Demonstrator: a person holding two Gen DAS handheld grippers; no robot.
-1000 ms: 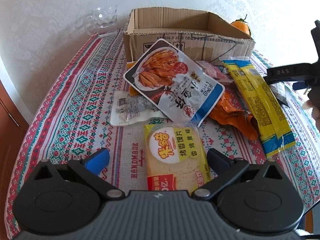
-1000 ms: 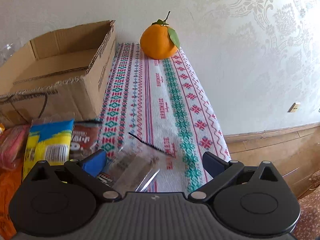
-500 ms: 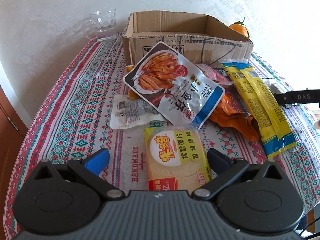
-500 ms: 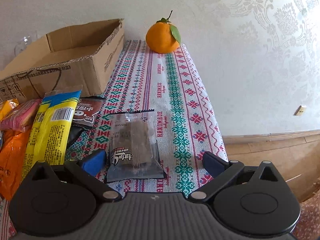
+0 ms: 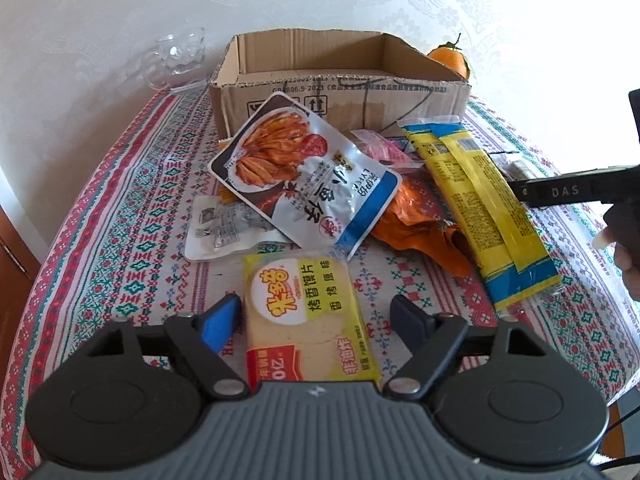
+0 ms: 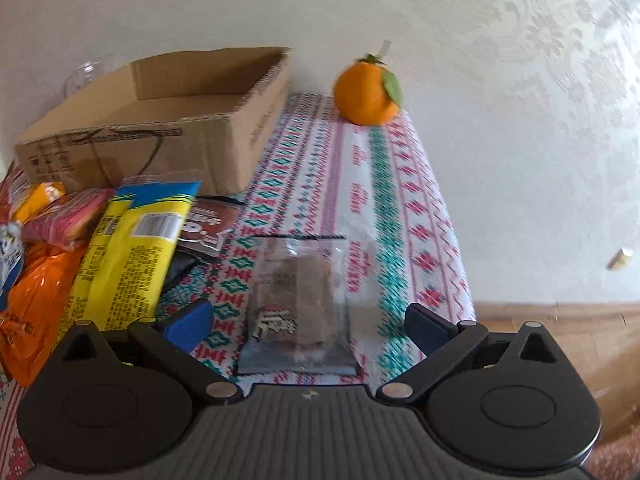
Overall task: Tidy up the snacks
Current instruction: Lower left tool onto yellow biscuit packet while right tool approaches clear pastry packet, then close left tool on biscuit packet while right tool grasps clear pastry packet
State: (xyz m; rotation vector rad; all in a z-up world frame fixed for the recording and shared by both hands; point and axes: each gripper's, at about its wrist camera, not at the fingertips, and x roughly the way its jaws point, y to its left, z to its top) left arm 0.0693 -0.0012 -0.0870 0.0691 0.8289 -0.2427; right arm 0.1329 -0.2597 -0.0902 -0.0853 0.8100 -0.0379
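Note:
A yellow bread-slice packet [image 5: 308, 312] lies flat on the patterned tablecloth [image 5: 120, 216] between the fingers of my left gripper [image 5: 316, 318]. Its jaws are closing: the blue pad is at the packet's left edge, and a small gap shows at the dark right pad. My right gripper [image 6: 308, 324] stands open over a clear packet of brown snack [image 6: 300, 292], which lies flat between its fingers untouched. The open cardboard box [image 5: 344, 92] stands at the back and looks empty. In the left wrist view, the right gripper's black side [image 5: 568, 192] reaches in from the right.
A loose heap lies before the box: a big silver fish-snack bag [image 5: 308, 176], an orange bag [image 5: 420, 228], long yellow packs [image 5: 484, 212], a pink packet [image 5: 380, 148], a grey packet [image 5: 228, 228]. A glass mug [image 5: 180, 60] and an orange [image 6: 366, 94] flank the box. The table edge [image 6: 460, 280] runs close on the right.
The left jaws have narrowed around the yellow packet. In the right wrist view the clear packet went from tilted by the blue finger to lying flat between both fingers.

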